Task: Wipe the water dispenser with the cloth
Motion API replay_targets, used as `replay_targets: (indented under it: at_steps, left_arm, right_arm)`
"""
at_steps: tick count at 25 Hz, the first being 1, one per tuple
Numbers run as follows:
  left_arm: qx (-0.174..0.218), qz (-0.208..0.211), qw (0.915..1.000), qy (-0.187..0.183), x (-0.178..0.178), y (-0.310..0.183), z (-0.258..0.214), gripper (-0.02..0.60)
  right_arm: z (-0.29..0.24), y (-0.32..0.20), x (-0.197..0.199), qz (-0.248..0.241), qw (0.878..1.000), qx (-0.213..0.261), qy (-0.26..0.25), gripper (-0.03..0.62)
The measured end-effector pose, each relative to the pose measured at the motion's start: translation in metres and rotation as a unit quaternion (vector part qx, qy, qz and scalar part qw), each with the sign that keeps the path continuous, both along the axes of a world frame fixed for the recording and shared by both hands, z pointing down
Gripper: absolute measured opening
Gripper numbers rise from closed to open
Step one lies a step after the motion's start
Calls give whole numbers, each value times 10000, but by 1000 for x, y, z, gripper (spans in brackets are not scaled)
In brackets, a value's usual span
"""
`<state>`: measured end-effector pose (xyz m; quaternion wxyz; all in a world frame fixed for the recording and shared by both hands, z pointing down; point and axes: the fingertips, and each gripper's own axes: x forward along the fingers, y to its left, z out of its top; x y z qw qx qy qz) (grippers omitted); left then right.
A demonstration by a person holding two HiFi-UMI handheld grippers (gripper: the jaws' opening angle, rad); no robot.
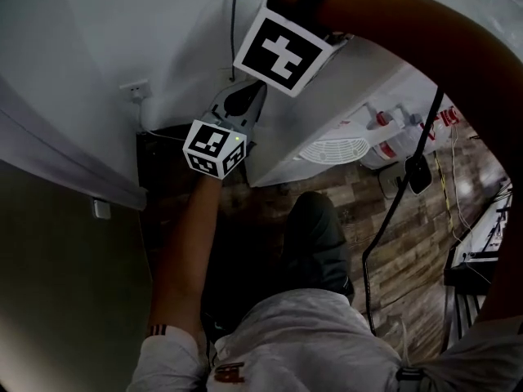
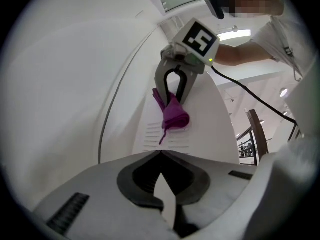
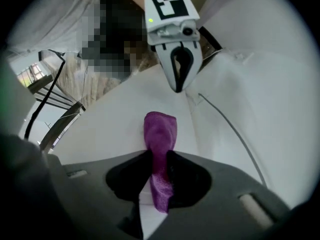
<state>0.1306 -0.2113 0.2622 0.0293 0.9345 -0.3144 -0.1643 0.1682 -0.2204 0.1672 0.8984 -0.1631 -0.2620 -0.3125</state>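
Stage: mid-wipe, by the look of it; cloth (image 3: 160, 130) pressed flat on the dispenser (image 2: 212, 119).
Done: hard to judge; no streaks or damp marks visible on the white panel.
Left: probably most of the body, including the front with the red taps (image 1: 382, 121) and the round tray (image 1: 333, 149), at 2 o'clock from the person's lap in the head view.
Right gripper (image 3: 159, 156): clamped on the cloth, a fold bulging out past the tips toward 12 o'clock.
Left gripper (image 2: 161, 155): jaws together, nothing between them, tips against or just beside the same panel; which of the two cannot be told.
Cloth location: at 12 o'clock from the left jaws, just above the vent slits (image 2: 162, 136).
Cloth: purple, soft, finely nubbed like microfibre, bunched into a thick roll with one thin tail hanging.
Dispenser: smooth, hard, glossy white shell, gently curved, with rows of short slits.
Tray: white, circular, radial ribs.
Grippers: grey moulded plastic, dark recess behind the jaws, marker cubes black on white.
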Motion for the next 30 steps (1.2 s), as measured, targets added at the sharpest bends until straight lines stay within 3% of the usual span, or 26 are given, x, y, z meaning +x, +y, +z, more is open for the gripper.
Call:
replay_targets:
  at_steps: [7, 15, 18, 23, 30]
  left_arm:
    - [112, 140, 9998, -128, 12, -6, 15, -2]
    - [237, 204, 9995, -36, 18, -9, 20, -2]
    - [235, 147, 9996, -37, 14, -11, 26, -2]
    - [133, 147, 9998, 20, 12, -10, 30, -2]
    - [-64, 117, 9998, 176, 4, -15, 50, -2]
  right_arm:
    - [23, 73, 0, -222, 9983, -527, -106, 92]
    - [29, 107, -7, -293, 9979, -564, -134, 92]
    - [36, 86, -27, -487, 9974, -367, -388, 94]
    - [30, 6, -56, -750, 9931, 722, -536, 94]
    - [62, -59, -45, -347, 9940, 977, -361, 94]
